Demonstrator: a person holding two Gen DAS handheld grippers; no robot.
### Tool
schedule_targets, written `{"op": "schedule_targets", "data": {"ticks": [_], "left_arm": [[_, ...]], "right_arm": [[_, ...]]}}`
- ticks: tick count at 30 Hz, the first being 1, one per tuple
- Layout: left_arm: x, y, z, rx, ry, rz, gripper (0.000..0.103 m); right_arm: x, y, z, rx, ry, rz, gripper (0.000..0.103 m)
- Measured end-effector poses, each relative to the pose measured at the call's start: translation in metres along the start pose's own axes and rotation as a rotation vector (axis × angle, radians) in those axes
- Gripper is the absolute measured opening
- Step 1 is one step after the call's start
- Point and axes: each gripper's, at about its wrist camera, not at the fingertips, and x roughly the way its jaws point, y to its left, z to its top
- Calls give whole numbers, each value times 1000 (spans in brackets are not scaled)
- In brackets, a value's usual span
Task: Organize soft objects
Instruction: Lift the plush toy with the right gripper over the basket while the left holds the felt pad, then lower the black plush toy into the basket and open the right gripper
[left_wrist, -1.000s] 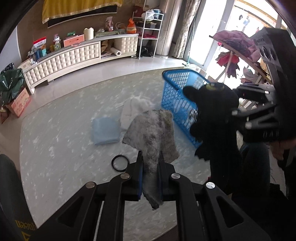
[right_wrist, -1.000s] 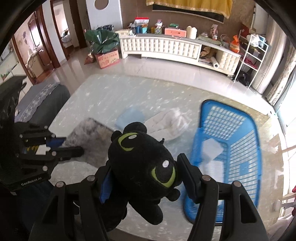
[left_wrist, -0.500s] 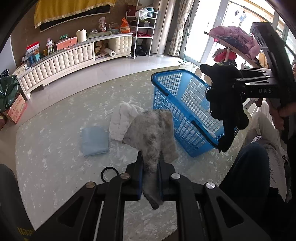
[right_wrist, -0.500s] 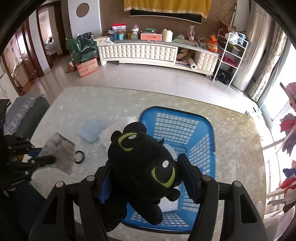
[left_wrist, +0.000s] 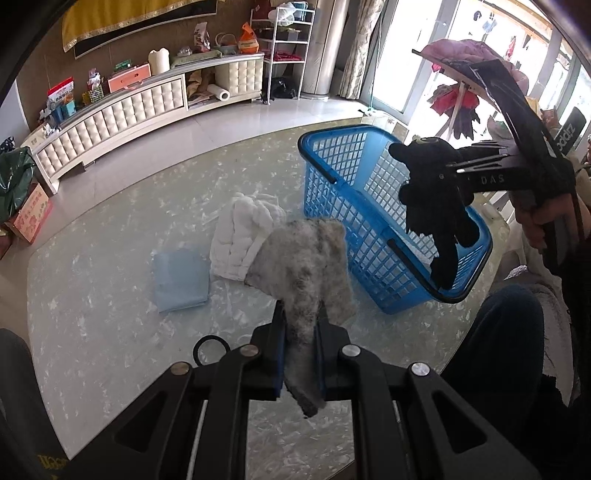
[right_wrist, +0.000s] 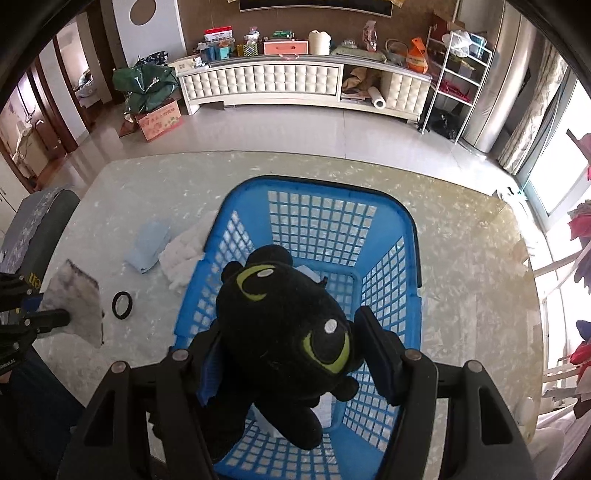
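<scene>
My right gripper (right_wrist: 291, 354) is shut on a black plush dragon (right_wrist: 284, 325) and holds it above the open blue basket (right_wrist: 410, 236); the plush also shows in the left wrist view (left_wrist: 432, 195) over the basket (left_wrist: 351, 192). My left gripper (left_wrist: 299, 332) is shut on a grey furry cloth (left_wrist: 306, 258), held above the table left of the basket; it also shows in the right wrist view (right_wrist: 74, 299). A white fluffy cloth (left_wrist: 240, 229) and a folded light blue cloth (left_wrist: 181, 277) lie on the table. White items lie in the basket, partly hidden.
A black ring (left_wrist: 210, 347) lies on the marble table (left_wrist: 92, 295) near my left gripper. A chair (right_wrist: 40, 221) stands at the table's left edge. A white cabinet (right_wrist: 277, 85) and a metal shelf (right_wrist: 458, 74) stand beyond the table.
My right gripper has carried the black plush rightward from beside the basket to above its inside. My left gripper has kept hold of the grey cloth and shifted slightly.
</scene>
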Motion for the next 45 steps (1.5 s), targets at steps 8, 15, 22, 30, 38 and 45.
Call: {"op": "schedule_targets", "data": {"ticks": [8, 15, 22, 30, 38, 45], "left_arm": [[11, 0, -1, -5, 31, 6, 11], [19, 1, 0, -10, 55, 9, 11], [22, 3, 1, -18, 68, 12, 11], [22, 2, 2, -23, 67, 19, 11], [17, -2, 1, -12, 51, 20, 11], [9, -11, 4, 3, 31, 19, 11]], "right_arm": [[14, -4, 2, -44, 56, 4, 63], [40, 17, -16, -118, 161, -15, 63], [54, 19, -21, -119, 229, -39, 66], [57, 16, -19, -112, 272, -40, 73], [44, 21, -21, -102, 260, -57, 83], [16, 16, -9, -60, 184, -61, 103]]}}
